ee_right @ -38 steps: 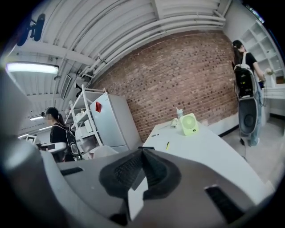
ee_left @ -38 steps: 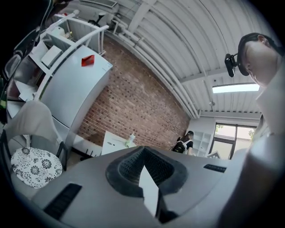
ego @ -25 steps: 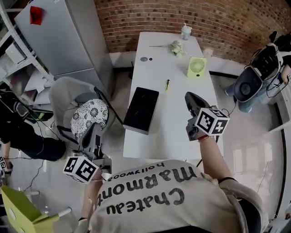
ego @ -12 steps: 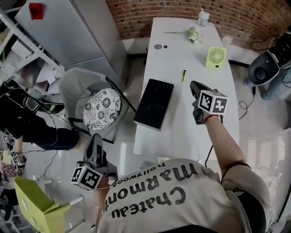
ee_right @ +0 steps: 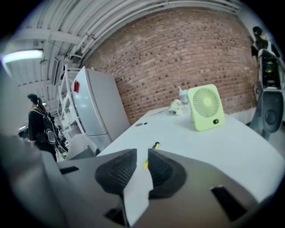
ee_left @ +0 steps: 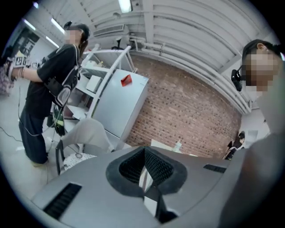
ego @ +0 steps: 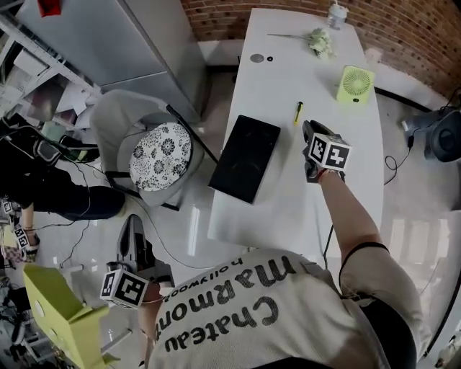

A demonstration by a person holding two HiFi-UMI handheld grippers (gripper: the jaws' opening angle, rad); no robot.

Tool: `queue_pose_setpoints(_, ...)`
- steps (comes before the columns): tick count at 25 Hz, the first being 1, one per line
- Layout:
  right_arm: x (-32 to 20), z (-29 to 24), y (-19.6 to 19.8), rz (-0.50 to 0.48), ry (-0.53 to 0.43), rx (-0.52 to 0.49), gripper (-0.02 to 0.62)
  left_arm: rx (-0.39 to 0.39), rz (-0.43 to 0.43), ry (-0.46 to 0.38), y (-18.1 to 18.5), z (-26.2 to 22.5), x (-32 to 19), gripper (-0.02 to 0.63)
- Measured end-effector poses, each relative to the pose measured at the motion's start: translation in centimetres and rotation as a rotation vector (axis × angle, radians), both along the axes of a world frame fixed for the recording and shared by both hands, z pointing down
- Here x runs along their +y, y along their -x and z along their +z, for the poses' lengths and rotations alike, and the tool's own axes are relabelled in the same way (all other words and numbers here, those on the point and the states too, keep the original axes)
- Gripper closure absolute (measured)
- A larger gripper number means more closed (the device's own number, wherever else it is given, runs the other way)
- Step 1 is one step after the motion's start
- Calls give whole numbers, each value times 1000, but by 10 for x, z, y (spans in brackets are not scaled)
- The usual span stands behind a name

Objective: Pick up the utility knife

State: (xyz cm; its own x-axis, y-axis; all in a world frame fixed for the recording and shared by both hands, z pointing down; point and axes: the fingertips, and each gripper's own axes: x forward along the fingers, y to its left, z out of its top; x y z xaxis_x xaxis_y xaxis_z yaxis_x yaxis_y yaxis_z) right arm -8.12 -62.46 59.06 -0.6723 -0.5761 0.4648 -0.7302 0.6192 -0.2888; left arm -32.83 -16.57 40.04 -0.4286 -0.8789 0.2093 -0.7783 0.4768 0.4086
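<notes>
The utility knife (ego: 298, 112) is a small yellow and black tool lying on the white table (ego: 353, 151), to the right of a black slab. My right gripper (ego: 308, 128) hovers low over the table just short of the knife. In the right gripper view the knife (ee_right: 150, 156) shows through the gap ahead of the jaws. The right gripper (ee_right: 142, 156) is opening, and nothing is between its pads. My left gripper (ego: 132, 225) hangs beside me over the floor, off the table's left. In its own view the left gripper (ee_left: 144, 153) has its pads together, holding nothing.
A black slab (ego: 246, 157) lies at the table's left edge. A green fan (ego: 355, 83), a flower (ego: 319, 42) and a cup (ego: 336, 13) stand further back. A chair with a patterned cushion (ego: 160, 155), a grey fridge (ego: 108, 36) and another person (ego: 43, 194) are at the left.
My right gripper has gone forward and down, from well short of the knife to just behind it. My left gripper has dropped back toward the lower left, further from the table.
</notes>
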Motion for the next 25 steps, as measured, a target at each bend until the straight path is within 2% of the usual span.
queue_pose_setpoints(4,-6,21,15,11,37,14,499,5,-86,14,19,3,22,606)
queue_pose_setpoints(7,-4,38,33,-27,49,71,486,19,-123,18,30,8,31,606)
queue_pose_setpoints(10,-10,50,40,-62,37,150,470,17,-123,29,28,10,29,606)
queue_pose_setpoints(15,-31,61,46,-53,22,229,468,19,-134,42,31,18,31,606)
queue_pose_setpoints(19,-31,70,47,-38,39,289,462,22,-161,48,37,22,40,606)
queue_pose_setpoints(25,-36,82,47,-2,107,347,454,1,-157,71,38,29,35,606)
